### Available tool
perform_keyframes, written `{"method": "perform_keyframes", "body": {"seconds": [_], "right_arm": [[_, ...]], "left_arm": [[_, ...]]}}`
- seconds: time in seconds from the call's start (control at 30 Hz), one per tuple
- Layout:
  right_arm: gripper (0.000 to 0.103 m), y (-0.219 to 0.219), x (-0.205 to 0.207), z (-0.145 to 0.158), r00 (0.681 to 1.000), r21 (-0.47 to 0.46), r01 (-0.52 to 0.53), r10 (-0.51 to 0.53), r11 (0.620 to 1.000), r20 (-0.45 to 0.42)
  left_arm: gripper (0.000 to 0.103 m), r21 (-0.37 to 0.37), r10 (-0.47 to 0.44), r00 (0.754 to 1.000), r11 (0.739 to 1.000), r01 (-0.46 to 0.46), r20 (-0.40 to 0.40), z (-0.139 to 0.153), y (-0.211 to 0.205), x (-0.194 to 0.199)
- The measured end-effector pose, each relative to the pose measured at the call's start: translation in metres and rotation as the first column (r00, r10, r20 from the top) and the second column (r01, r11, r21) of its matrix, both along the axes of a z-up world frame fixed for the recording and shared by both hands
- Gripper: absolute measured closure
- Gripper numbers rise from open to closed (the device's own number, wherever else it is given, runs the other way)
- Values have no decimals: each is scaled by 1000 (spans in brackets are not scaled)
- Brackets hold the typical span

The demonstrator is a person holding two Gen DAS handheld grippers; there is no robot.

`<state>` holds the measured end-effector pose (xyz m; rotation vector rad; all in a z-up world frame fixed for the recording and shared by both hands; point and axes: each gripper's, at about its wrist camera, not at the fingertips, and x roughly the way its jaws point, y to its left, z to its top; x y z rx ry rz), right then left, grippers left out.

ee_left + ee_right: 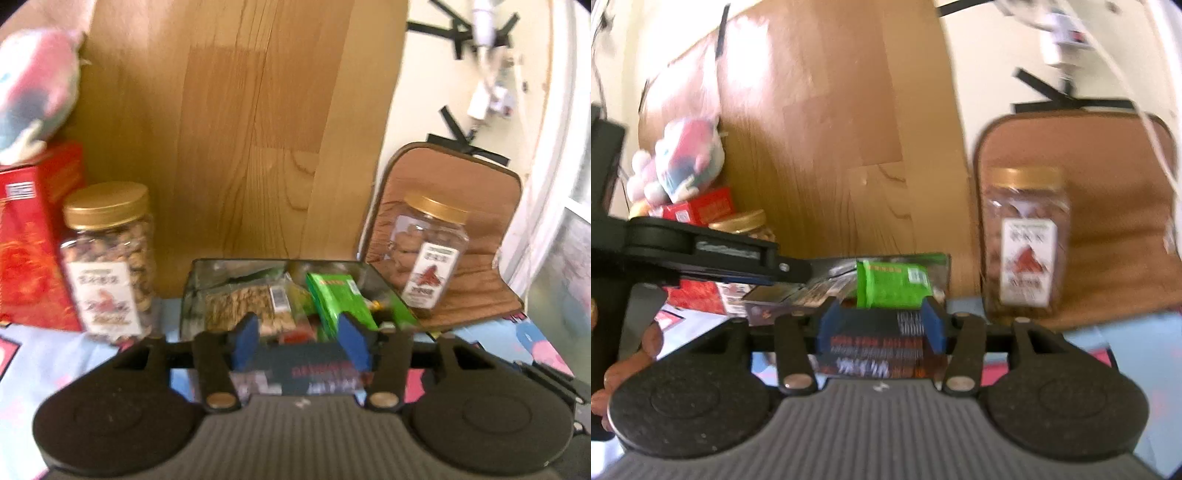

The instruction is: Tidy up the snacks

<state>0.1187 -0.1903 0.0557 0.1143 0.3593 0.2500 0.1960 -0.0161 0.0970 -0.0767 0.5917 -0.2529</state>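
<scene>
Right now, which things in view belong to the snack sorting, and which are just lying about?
Job: snack box, green packet, nut jar, second jar, red carton.
Lying about: plush toy, brown cushion, wooden board.

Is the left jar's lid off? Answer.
No, the left jar has its gold lid on top.

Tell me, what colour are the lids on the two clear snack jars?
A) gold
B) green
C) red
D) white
A: the full jar beside the red box and the jar in front of the brown cushion both carry gold screw lids.
</scene>
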Motion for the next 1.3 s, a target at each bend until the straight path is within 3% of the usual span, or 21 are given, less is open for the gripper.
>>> {"method": "perform_keyframes", "body": {"seconds": [0.07,0.17,0.23,0.3,0.73,1.3], "right_arm": [[47,-5,-20,-3,999,42,33,-33,999,-19],[47,-11,-49,-9,996,99,68,-62,993,-65],[46,-12,-66,-15,993,120,80,-69,990,-95],[45,-9,-74,-20,991,117,78,-65,990,-114],[29,2,-145,-19,992,131,54,-38,990,-120],[25,6,-188,-24,990,160,32,-10,987,-138]], "left_arm": [[47,18,6,1000,1000,-6,11,2,-1,-21],[35,42,16,1000,999,-17,19,-1,-1,-54],[13,61,33,999,998,-35,35,-2,0,-78],[1,95,64,996,993,-70,63,-5,-1,-100],[0,196,138,989,970,-145,45,-16,1,-182],[0,246,171,980,950,-191,100,-13,-11,-234]]}}
